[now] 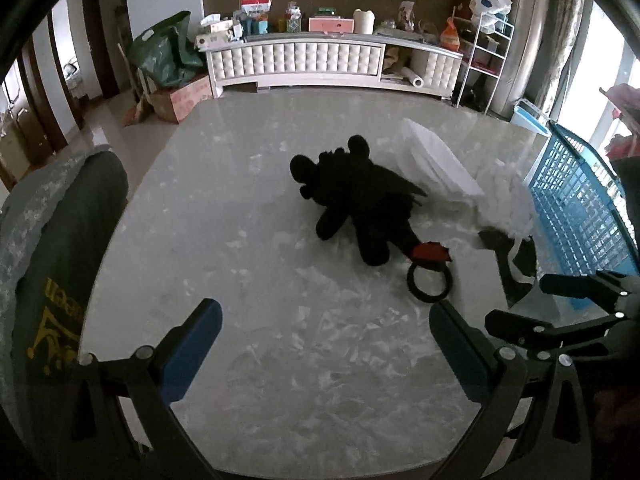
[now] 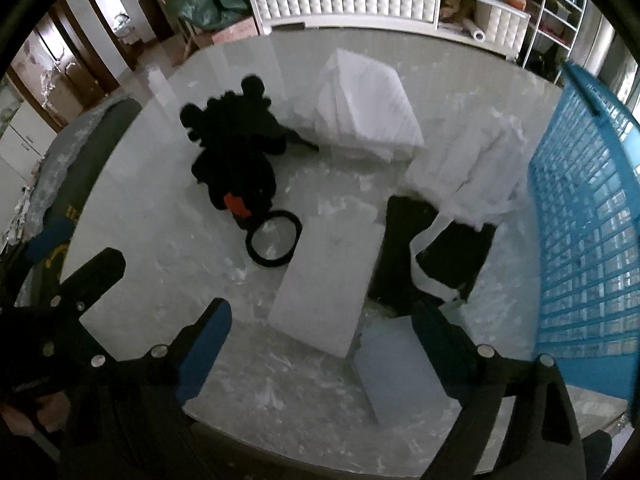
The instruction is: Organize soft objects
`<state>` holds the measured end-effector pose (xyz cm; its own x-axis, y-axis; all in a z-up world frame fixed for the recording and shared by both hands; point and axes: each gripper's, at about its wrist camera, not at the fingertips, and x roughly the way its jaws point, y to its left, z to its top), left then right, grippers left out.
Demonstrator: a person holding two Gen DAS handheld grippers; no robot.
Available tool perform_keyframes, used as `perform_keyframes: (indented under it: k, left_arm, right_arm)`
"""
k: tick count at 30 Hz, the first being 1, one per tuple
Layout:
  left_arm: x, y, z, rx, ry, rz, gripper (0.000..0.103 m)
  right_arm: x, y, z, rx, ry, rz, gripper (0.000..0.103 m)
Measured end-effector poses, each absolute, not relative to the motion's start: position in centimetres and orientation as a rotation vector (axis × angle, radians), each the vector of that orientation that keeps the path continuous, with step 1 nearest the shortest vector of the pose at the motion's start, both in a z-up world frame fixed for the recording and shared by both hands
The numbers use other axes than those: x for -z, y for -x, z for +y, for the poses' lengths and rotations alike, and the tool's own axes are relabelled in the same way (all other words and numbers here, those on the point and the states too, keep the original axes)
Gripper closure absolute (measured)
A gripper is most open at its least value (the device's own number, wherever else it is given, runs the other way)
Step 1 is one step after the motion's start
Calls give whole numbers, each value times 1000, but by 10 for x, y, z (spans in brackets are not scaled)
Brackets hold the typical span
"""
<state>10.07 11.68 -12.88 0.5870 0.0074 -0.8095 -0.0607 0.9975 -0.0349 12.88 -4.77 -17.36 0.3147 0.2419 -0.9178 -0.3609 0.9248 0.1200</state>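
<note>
A black plush toy (image 1: pixel 356 196) with a red tag lies mid-table; it also shows in the right wrist view (image 2: pixel 236 156). A black ring (image 2: pixel 274 238) lies by it. White folded cloth (image 2: pixel 368 108), a fluffy white piece (image 2: pixel 472 172), a white foam slab (image 2: pixel 330 280), a pale blue pad (image 2: pixel 400 368) and a black cloth (image 2: pixel 456 256) lie near the blue basket (image 2: pixel 588 220). My left gripper (image 1: pixel 326 344) is open and empty, short of the toy. My right gripper (image 2: pixel 324 340) is open and empty over the slab and pad.
The marble table's (image 1: pixel 280 340) front edge is near me. A chair with a grey-green garment (image 1: pixel 52 264) stands at the left. A white cabinet (image 1: pixel 320 60) and a wire shelf (image 1: pixel 484 52) stand behind the table. The right gripper shows in the left view (image 1: pixel 560 304).
</note>
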Motion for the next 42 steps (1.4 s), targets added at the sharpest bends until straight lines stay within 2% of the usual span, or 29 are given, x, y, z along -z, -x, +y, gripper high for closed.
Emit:
perform_keyframes:
  k: [17,23,25,27,29,31,35,42]
  left_arm:
    - [161,-114,129,-26,83,1005,0]
    - [163,-115,126,-13,74,1008,0]
    - [163,-114,126,-12,73,1009,0]
    - [163,-115,126,-13,74,1009,0]
    - [162,-115,127,-15,74,1008,0]
    - [160,-114,126,-14,75,1003,0]
    - [157,-114,126,-21,75,999,0]
    - [147,-112,123,-18,79,980,0]
  right_arm:
    - [210,-151,-50,-312,124,1308,31]
    - [218,-156,-35,-290,183,1325,34]
    - [217,-157,-34,-286,193,1308,49]
    - [214,-160,-39,-285,181,1298,77]
    - [213,-162,-43,-294,165,1308,85]
    - [214,-160,-45,-308,152,1310,86]
    - [208,-152,-52,-344,136,1285,96]
    - [183,-156,-64,-383,110,1230,98]
